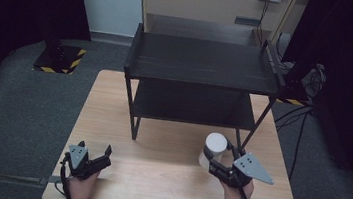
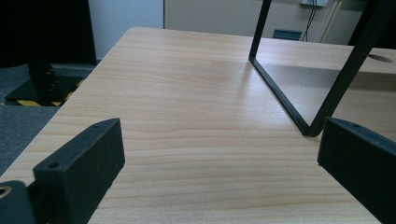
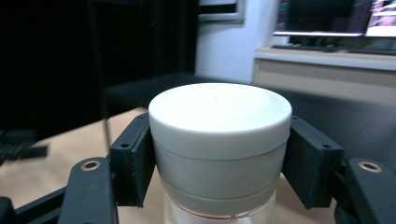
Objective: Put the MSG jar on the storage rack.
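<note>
The jar (image 3: 218,154) is cut off below its white lid; contents cannot be told.

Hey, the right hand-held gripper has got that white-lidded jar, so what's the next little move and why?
Probably lift the jar a little higher. The right hand-held gripper is clamped just under its white lid, and the black shelf stands right behind it, so extra height would help it clear the shelf's frame.

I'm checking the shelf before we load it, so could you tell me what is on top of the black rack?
The top shelf of the black rack looks bare. The lower shelf seems bare too, though the top shelf covers its rear part.
</note>
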A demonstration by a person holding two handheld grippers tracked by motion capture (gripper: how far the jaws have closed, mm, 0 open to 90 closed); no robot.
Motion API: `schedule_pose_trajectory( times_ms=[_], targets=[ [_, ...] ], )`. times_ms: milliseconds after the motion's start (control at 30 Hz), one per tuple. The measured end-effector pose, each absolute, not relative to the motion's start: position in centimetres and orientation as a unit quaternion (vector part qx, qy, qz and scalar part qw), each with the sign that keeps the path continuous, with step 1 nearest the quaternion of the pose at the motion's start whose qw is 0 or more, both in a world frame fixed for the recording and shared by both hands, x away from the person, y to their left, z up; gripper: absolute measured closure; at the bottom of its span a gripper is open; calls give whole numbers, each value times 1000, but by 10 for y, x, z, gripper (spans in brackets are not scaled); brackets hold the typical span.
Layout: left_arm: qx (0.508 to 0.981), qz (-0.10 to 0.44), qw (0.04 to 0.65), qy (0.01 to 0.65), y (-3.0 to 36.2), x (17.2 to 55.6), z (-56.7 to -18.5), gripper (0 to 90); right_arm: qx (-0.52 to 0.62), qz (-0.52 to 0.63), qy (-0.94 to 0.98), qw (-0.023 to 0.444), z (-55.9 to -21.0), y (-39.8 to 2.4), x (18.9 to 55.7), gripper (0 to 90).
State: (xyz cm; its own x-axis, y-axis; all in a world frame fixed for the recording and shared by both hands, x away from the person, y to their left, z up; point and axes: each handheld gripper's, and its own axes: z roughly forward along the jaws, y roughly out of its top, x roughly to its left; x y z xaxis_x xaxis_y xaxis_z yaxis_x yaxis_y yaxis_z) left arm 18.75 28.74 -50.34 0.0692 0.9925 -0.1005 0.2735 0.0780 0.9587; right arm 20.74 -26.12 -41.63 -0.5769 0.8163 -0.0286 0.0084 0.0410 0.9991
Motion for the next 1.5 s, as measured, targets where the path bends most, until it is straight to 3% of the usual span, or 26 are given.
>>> schedule_pose_trajectory(
  times_ms=[267, 567, 1500],
  targets=[
    [559, 383, 467, 568, 287, 188, -503, 1, 382, 598, 602, 366, -361, -251, 219, 338],
    [554, 385, 471, 568, 288, 187, -504, 1, 423, 569, 593, 381, -331, -228, 241, 338],
    [534, 392, 474, 580, 288, 186, -506, 1, 524, 496, 493, 486, -341, -144, 313, 337]
  ],
)
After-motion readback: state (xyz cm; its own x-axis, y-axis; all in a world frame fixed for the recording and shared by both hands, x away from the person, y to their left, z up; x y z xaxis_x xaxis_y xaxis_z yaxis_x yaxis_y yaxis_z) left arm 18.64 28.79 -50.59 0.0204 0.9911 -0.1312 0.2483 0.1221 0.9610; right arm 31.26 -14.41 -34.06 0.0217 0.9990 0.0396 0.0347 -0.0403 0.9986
